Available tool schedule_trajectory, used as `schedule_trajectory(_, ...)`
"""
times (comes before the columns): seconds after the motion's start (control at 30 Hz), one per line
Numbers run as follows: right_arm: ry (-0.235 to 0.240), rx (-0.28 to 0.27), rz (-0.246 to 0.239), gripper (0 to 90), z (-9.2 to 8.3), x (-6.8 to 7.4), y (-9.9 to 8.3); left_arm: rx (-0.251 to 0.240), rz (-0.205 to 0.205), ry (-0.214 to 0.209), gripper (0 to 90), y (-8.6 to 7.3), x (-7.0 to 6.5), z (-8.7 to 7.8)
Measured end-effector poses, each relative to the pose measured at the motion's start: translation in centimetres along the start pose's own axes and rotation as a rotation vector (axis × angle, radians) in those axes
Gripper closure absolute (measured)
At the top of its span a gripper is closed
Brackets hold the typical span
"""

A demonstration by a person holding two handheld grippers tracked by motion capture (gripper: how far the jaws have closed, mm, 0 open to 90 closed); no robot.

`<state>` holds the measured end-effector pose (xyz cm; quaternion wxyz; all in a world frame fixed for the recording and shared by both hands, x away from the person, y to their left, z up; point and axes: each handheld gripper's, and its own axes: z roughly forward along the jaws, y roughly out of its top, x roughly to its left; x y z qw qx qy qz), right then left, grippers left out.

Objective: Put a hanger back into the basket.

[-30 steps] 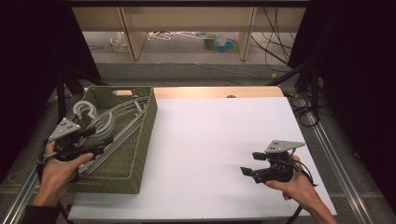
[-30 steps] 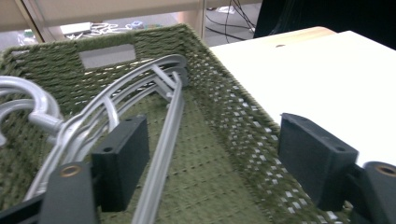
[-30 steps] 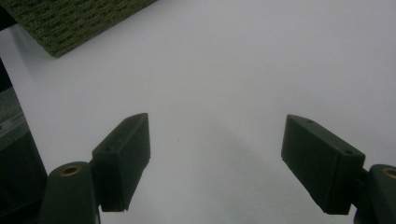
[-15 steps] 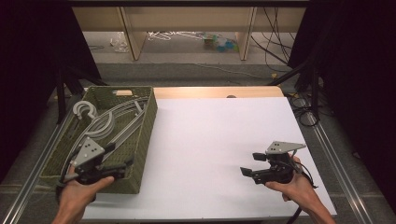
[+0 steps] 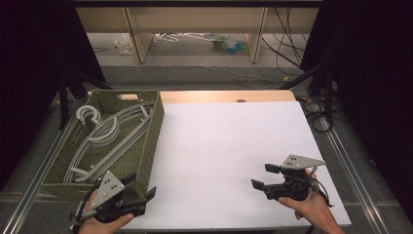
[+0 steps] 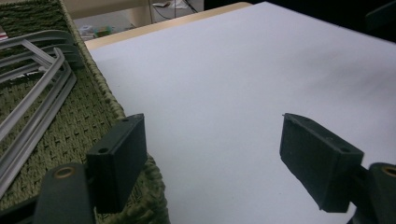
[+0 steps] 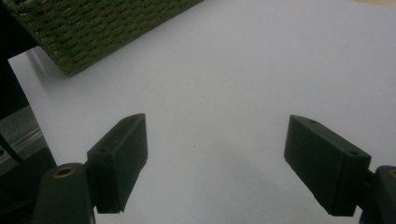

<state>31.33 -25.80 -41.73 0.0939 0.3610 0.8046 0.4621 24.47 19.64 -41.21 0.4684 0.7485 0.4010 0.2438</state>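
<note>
The left tool [image 5: 140,189] is hovering wide open at the near right corner of the green basket [image 5: 150,141], which is sitting along the surface's [image 5: 229,146] left edge holding grey hangers [image 5: 104,136]. The right tool [image 5: 265,176] is gaping empty near the surface's near right corner.

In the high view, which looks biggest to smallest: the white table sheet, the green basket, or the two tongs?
1. White table sheet.
2. Green basket.
3. Left tongs and right tongs: about alike, too close to rank.
</note>
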Motion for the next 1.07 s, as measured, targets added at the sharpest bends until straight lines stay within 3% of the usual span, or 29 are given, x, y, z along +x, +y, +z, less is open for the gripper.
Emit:
schedule_trajectory(0.1, -0.007, -0.025, -0.007, 21.7, 0.0, 0.5, -0.5, -0.011, -0.003, -0.03, 21.6, -0.2, -0.4, 0.4)
schedule_trajectory(0.13, -0.007, -0.022, -0.007, 21.7, -0.1, 0.6, -0.6, -0.028, 0.014, -0.036, 21.6, -0.2, -0.4, 0.4)
schedule_trajectory(0.37, -0.009, -0.013, -0.025, 21.4, -0.3, 1.4, -1.6, -0.058, 0.006, -0.035, 20.8, -0.5, -0.2, 0.4)
schedule_trajectory(0.4, -0.025, -0.024, -0.038, 21.2, -0.3, 1.5, -1.7, -0.056, 0.011, -0.034, 20.7, -0.6, 0.0, 0.5)
schedule_trajectory(0.7, -0.024, -0.038, -0.019, 20.5, -0.5, 1.1, -1.8, -0.057, -0.005, -0.033, 20.2, -0.7, 0.1, 0.7)
schedule_trajectory(0.77, -0.031, -0.043, -0.018, 20.5, -0.6, 1.2, -1.9, -0.053, 0.014, -0.034, 20.2, -0.6, 0.2, 0.7)
schedule_trajectory(0.83, -0.034, -0.042, -0.02, 20.5, -0.6, 1.2, -1.9, -0.051, -0.003, -0.036, 20.2, -0.6, 0.1, 0.8)
schedule_trajectory(0.93, -0.029, -0.056, -0.015, 20.5, -0.5, 1.1, -2.0, -0.051, 0.013, -0.044, 20.2, -0.6, 0.2, 0.9)
schedule_trajectory(1.03, -0.037, -0.054, -0.012, 20.4, -0.6, 1.1, -2.1, -0.058, -0.014, -0.057, 20.1, -0.6, 0.2, 1.1)
schedule_trajectory(1.07, -0.038, -0.045, -0.007, 20.3, -0.8, 1.1, -2.1, -0.055, 0.004, -0.059, 19.8, -0.6, 0.3, 1.1)
